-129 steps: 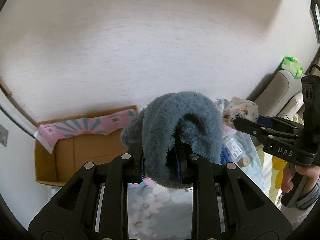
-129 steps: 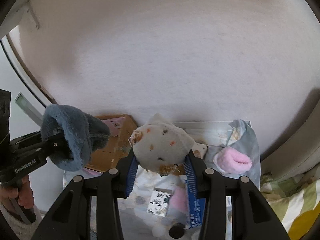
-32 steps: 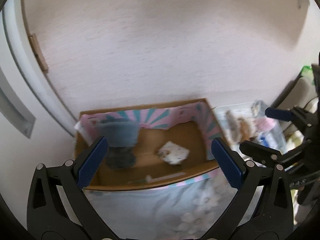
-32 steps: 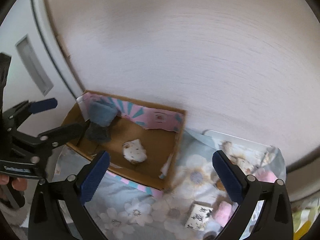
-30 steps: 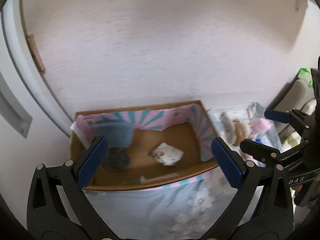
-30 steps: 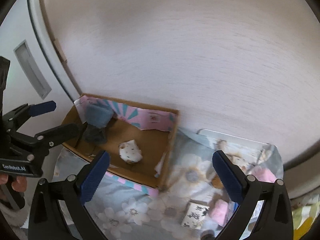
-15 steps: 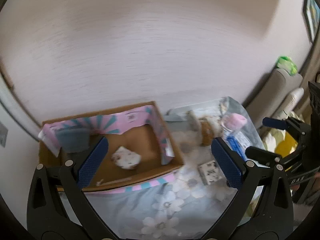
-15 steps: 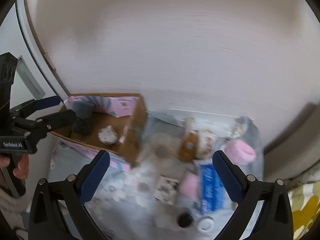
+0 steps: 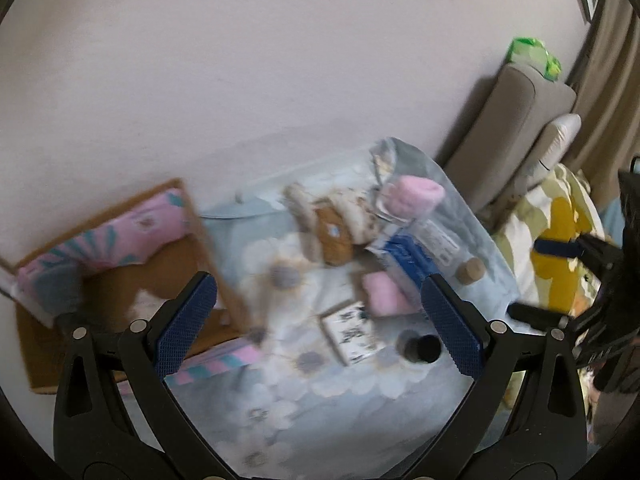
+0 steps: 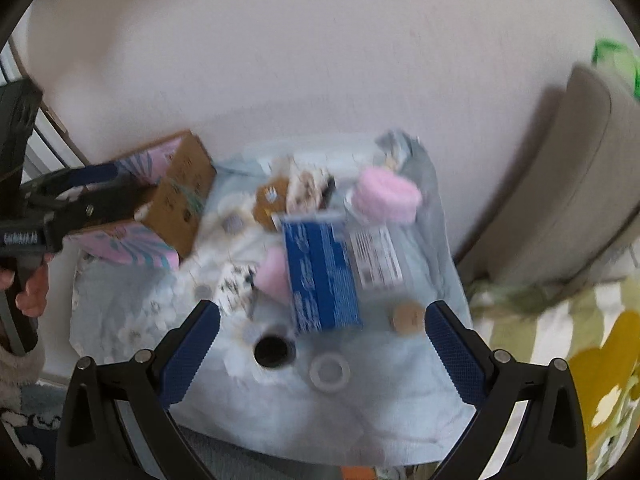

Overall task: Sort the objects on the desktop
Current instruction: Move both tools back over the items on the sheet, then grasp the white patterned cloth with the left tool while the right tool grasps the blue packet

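Right wrist: blue box (image 10: pixel 322 272) between wide-spread right gripper (image 10: pixel 322 344) fingers.

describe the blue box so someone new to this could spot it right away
Start at the pale floral cloth spread in front of the wall. Near its middle, right of the cardboard box, lies the blue box, flat, with its long side running away from the camera. It is the only dark blue thing among pink and white items, and a white barcode label sits along its right side.

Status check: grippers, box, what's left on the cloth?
Left gripper and right gripper open, empty. Cardboard box holds grey plush. Blue packet, pink plush unsorted. Nothing blocking.
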Tool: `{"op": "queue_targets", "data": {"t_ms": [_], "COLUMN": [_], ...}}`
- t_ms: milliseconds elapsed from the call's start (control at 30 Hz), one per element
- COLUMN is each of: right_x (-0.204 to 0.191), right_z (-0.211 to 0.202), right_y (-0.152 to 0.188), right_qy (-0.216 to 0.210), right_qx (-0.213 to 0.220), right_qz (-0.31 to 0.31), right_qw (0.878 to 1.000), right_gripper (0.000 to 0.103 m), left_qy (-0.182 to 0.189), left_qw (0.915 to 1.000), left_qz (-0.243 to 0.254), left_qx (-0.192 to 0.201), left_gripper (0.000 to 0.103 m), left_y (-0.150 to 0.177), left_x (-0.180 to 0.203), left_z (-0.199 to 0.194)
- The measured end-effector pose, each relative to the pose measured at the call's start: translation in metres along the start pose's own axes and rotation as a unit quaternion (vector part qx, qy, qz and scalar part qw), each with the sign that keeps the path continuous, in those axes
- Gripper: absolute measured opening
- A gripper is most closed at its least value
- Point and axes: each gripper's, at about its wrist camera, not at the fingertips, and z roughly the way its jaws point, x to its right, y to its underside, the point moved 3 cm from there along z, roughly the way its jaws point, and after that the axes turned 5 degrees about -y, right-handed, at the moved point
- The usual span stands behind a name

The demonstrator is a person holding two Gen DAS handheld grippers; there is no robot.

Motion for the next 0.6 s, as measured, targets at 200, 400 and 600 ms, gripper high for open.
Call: {"op": "queue_targets", "data": {"t_ms": [200,400,600], "right_x": [0.020,0.027,0.029], "right_z": [0.027,0.060,0.098], "right_y": [0.018,0.017,0.018], "right_qy": [-0.034,-0.084,-0.137], "right_qx": [-0.024,-0.036,-0.066], "right_qz": [0.027,0.029,0.033], "right_qw": [0.999,0.995,0.988], "right_gripper": [0.102,0.101,0.092], "left_qy": [0.004,-0.008,-0.029], "left_qw": [0.9997,0.9987,0.9958], "left_qz": [0.009,0.024,0.026], "left_qx": [-0.024,-0.044,-0.082], "left_gripper": [0.098,0.091,0.077], "left_y": [-0.020,-0.047,-0.056], "left_x": [0.026,0.043,0.045], "left_z": [0.041,0.100,0.157]}}
